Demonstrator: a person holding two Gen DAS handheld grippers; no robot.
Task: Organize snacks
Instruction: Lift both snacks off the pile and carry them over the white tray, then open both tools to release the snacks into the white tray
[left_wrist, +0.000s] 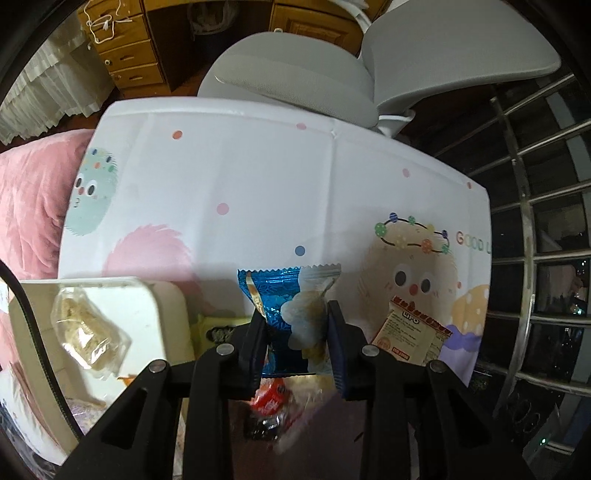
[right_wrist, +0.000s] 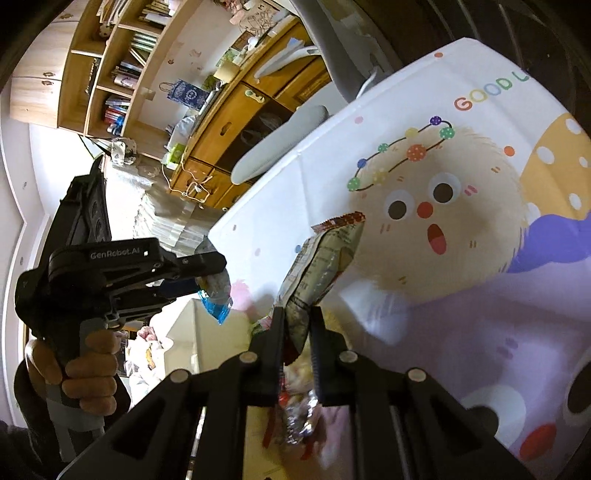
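A desk (left_wrist: 280, 177) under a white cartoon-printed cover is filling both views, with a grey chair (left_wrist: 295, 77) standing beyond its far edge and a pink blanket (left_wrist: 33, 192) lying off its left side. On the near left of the desk a white bin (left_wrist: 162, 306) is sitting, and a clear-wrapped snack (left_wrist: 86, 332) is already lying inside it.

The left gripper (left_wrist: 297, 328) is holding a blue snack packet (left_wrist: 291, 314) off the desk, its fingers (left_wrist: 258, 332) closed most of the way onto the packet's two sides. The packet is standing upright, long axis running straight out along the fingers, crimped end uppermost. The bin is lying just to the left of these fingers and slightly below them, so the left hand looks clearly the nearer one, needing only a short leftward carry before letting go.

The right gripper (right_wrist: 297, 328) is pinching a beige LiPO packet (right_wrist: 321, 266), its fingers (right_wrist: 275, 332) nearly together on the lower end, the packet pointing away along them and also raised above the desk. From here the bin is lying to the left, past the left gripper, which sits between this packet and the bin.

More loose wrappers (left_wrist: 269, 398) are lying blurred beneath both grippers.
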